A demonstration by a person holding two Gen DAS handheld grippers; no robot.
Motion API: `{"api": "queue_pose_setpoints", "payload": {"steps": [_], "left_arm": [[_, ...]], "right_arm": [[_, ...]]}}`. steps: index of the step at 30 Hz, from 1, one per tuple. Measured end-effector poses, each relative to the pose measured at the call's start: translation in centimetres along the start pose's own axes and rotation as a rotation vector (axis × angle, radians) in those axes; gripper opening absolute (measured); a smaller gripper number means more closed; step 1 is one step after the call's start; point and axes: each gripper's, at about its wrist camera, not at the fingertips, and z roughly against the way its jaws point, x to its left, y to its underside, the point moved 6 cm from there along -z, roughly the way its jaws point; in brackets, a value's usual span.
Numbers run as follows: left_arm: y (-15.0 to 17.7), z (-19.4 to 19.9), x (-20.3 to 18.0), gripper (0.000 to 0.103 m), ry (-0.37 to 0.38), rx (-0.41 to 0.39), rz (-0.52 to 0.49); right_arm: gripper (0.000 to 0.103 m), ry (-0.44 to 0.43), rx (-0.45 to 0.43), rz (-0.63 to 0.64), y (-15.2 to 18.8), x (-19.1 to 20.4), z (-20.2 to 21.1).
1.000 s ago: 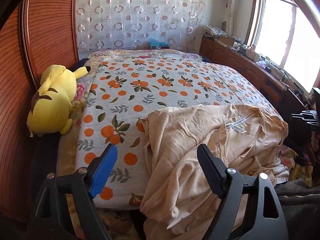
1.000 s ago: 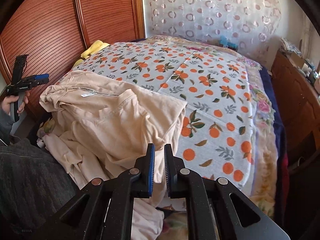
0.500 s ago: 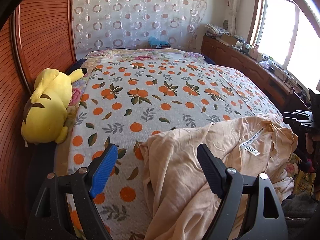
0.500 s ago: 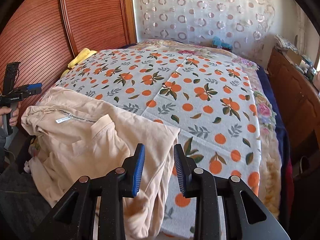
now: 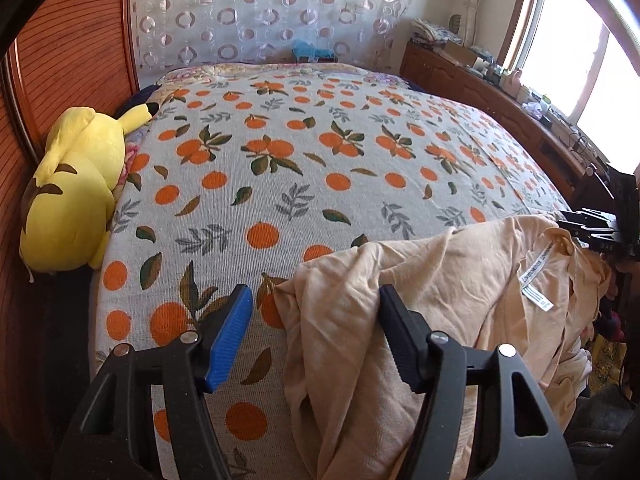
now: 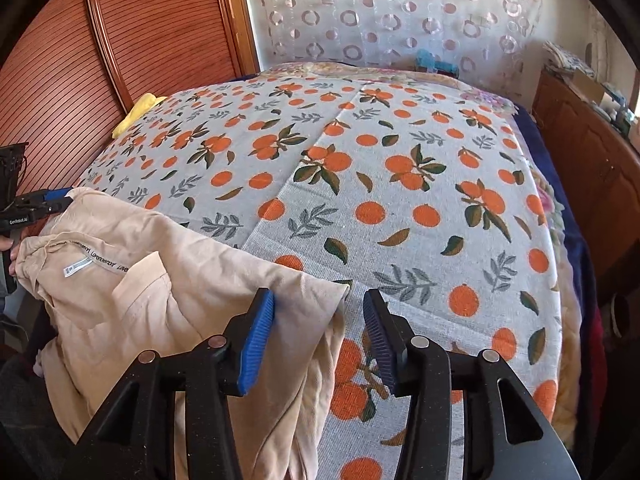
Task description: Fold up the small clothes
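Observation:
A beige garment (image 5: 440,272) lies crumpled at the near edge of the orange-print bed cover (image 5: 320,160), its white neck label (image 5: 536,280) facing up. My left gripper (image 5: 314,332) hovers over the garment's left edge. Its jaws are closing with that fold between them, and the pads do not press on it. In the right wrist view the garment (image 6: 140,292) spreads to the left. My right gripper (image 6: 318,336) straddles its right corner with the jaws opening and the pads off the cloth. Each gripper shows at the other view's side edge: the right gripper (image 5: 596,232) and the left gripper (image 6: 36,204).
A yellow plush toy (image 5: 76,188) lies against the wooden wardrobe doors (image 6: 140,40) on the bed's left side. A wooden sideboard (image 5: 500,92) with small items runs under the window on the right. A patterned curtain hangs behind the bed. Part of the garment hangs over the bed's near edge.
Both grippers have moved forward and down over the bed. The right jaws went from nearly shut to apart. The left jaws have narrowed a little. The garment now lies further onto the cover.

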Motion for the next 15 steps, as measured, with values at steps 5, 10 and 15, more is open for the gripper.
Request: {"api": "queue_pose_setpoints", "payload": {"steps": [5,10,15], "left_arm": [[0.4,-0.4,-0.4,0.062,0.006,0.005,-0.013],[0.0,-0.6,-0.3,0.050,0.040,0.009,-0.001],[0.2,-0.4,-1.0,0.017,0.057,0.026,-0.020]], "right_arm": [[0.049,0.001,-0.004,0.008,-0.2,0.5,-0.5],[0.046,0.002,-0.012,0.042,0.3,1.1,-0.6],[0.011,-0.042,-0.006,0.064,0.8,2.3,-0.4]]}}
